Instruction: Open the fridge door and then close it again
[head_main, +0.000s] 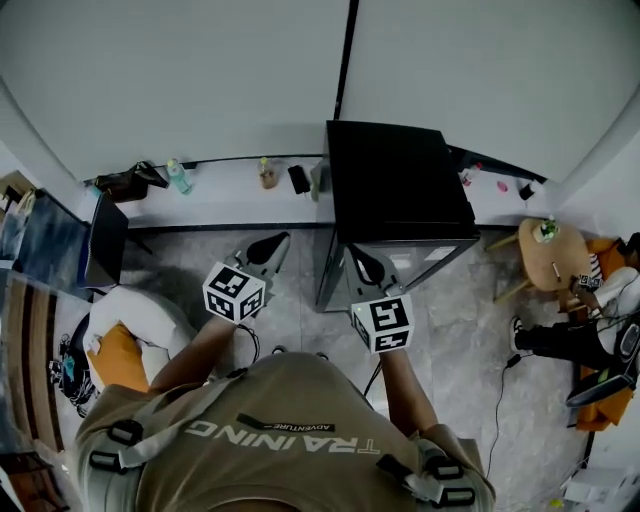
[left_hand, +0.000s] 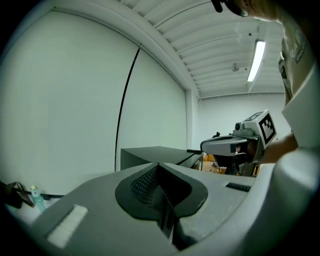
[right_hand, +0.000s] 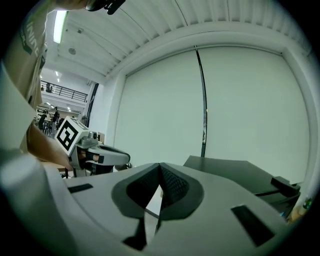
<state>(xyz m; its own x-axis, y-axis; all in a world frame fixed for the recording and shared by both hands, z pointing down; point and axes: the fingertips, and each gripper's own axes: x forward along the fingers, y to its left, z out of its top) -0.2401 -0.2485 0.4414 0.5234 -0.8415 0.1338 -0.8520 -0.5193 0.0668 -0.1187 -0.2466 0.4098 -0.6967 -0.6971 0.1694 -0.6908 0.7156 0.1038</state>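
Head view looks down on the black fridge (head_main: 400, 180) against the wall (head_main: 200, 80), its door (head_main: 425, 262) shut, with the right hand-held gripper (head_main: 366, 264) clenched on nothing just before that door and the left hand-held gripper (head_main: 270, 247) likewise clenched and empty beside the fridge's left flank.
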